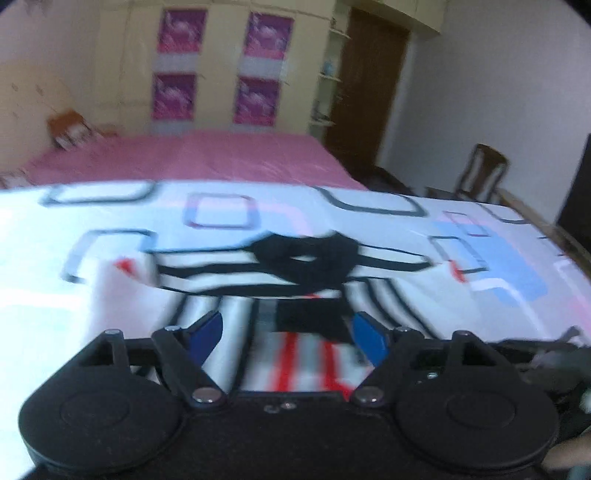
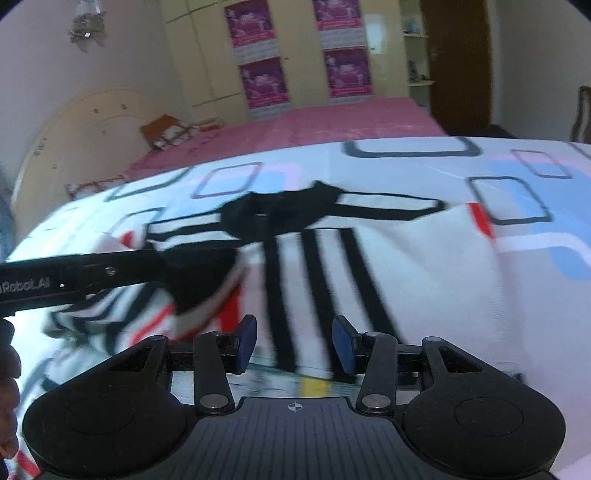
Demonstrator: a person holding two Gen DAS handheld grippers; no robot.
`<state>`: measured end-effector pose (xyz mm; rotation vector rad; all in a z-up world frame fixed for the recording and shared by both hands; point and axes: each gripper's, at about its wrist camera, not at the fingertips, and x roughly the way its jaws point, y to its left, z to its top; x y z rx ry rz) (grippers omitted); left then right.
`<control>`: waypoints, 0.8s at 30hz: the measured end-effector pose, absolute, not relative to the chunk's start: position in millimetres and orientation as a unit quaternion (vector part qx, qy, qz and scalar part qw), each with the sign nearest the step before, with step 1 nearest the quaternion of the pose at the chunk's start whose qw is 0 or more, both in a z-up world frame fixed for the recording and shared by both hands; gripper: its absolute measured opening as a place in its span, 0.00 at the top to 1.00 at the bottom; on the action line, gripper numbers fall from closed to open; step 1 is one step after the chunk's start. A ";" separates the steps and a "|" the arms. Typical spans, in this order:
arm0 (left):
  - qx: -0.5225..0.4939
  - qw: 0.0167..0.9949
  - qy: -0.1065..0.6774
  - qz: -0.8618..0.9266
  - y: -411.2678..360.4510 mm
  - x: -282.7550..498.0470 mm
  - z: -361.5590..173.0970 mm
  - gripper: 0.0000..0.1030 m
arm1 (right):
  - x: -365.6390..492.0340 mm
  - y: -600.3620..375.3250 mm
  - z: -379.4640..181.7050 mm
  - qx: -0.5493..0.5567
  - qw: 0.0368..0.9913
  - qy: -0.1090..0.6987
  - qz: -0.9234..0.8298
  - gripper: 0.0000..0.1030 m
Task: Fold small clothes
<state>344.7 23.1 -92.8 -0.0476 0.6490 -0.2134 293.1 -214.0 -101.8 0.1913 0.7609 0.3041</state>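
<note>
1. One small garment here, a striped shirt point(image 2: 332, 266) in white with black and red stripes and a black collar, lying on the bed point(image 2: 443, 173) over a patterned sheet, collar pointing away from the person.
2. Two grippers are working on it. Left gripper point(image 1: 288, 334) is hovering low over the shirt's near end, blue pads spread apart with nothing between them.
3. Right gripper point(image 2: 293, 343) is doing the same from its side, fingers apart over the near hem, not pinching anything.
4. In the right view, the left tool is reaching across to a bunched-up fold on the shirt's left side; looks to me like that side is getting turned inward, but motion blur is hiding whether it's touching.
5. My guess: both are lining up on the near edge to grab it and fold it toward the collar.
6. Four pink posters point(image 2: 258, 22) are hanging on the wardrobe behind.
</note>
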 end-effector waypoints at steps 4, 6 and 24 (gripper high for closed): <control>0.003 0.948 0.316 -0.030 63.1 324.1 -97.2 0.23 | 294.1 -184.3 -97.8 0.066 0.916 0.356 0.170 0.22; 0.008 0.945 0.327 0.001 81.7 315.1 -105.5 0.23 | 298.7 -168.3 -100.3 0.043 0.917 0.358 0.174 0.22; 0.061 0.934 0.350 0.044 93.0 344.1 -155.8 0.62 | 338.6 -198.5 -89.7 0.035 0.938 0.332 0.099 0.94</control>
